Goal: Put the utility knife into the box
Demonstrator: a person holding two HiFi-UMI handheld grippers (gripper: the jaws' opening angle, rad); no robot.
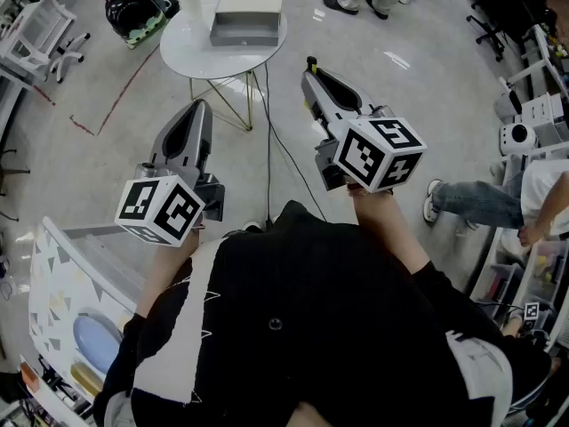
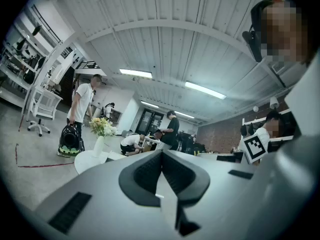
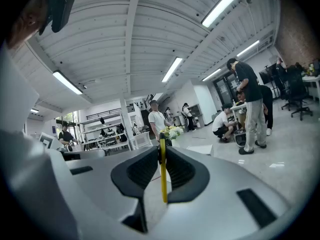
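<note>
One yellow utility knife [image 3: 162, 170] stands on its thin edge between the two jaws of the right gripper [image 3: 161, 153]. The jaws squeeze it from both sides. From the head view, the tip of the knife pokes out past the front of this gripper.

The left gripper [image 1: 202, 107] has its jaws pressed together with nothing in between. Both grippers are held up in the air, side by side but apart, in front of the person in the black top. Each one has a cube with black and white squares at the back, the left cube [image 1: 162, 210] and the right cube [image 1: 378, 154].

Farther ahead is a round white table [image 1: 188, 44]. The grey box [image 1: 247, 18] sits on it, open at the top. The knife is well apart from the box and is not over the table. A vase of flowers [image 2: 102, 129] also stands on the table, near the box.

A thin black cable [image 1: 268, 149] runs over the floor under the grippers. A black bag [image 1: 133, 12] lies on the floor by the table. A white chair [image 1: 40, 27] stands at the far left. Other people stand and crouch farther back in the room.
</note>
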